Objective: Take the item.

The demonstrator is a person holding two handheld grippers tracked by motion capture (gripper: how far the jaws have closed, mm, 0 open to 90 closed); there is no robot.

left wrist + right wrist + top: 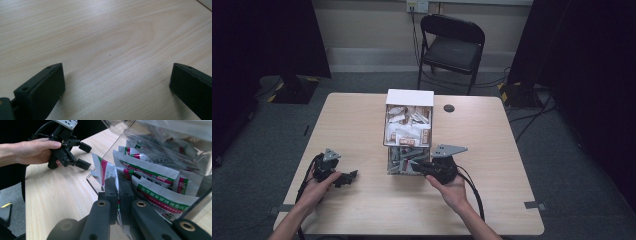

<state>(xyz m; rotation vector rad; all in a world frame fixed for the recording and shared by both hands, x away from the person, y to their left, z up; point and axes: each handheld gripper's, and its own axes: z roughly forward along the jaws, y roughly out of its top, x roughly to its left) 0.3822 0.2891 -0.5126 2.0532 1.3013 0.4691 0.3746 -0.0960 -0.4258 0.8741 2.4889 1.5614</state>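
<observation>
Clear bin (408, 165) packed with sachets, white box (409, 120) stacked behind. Right gripper (118, 192) clamped on one sachet (107, 171); left gripper (117, 82) rests spread apart on bare tabletop (105, 37).

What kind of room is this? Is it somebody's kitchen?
Probably not a kitchen. It looks like a plain workroom or lab: one bare wooden table on grey carpet, a folding chair by the wall, dark curtains at the sides, and cables on the floor.

The sachets (150, 173) bear printed lettering on green-and-red bands — too blurred to read — nothing else legible
</observation>
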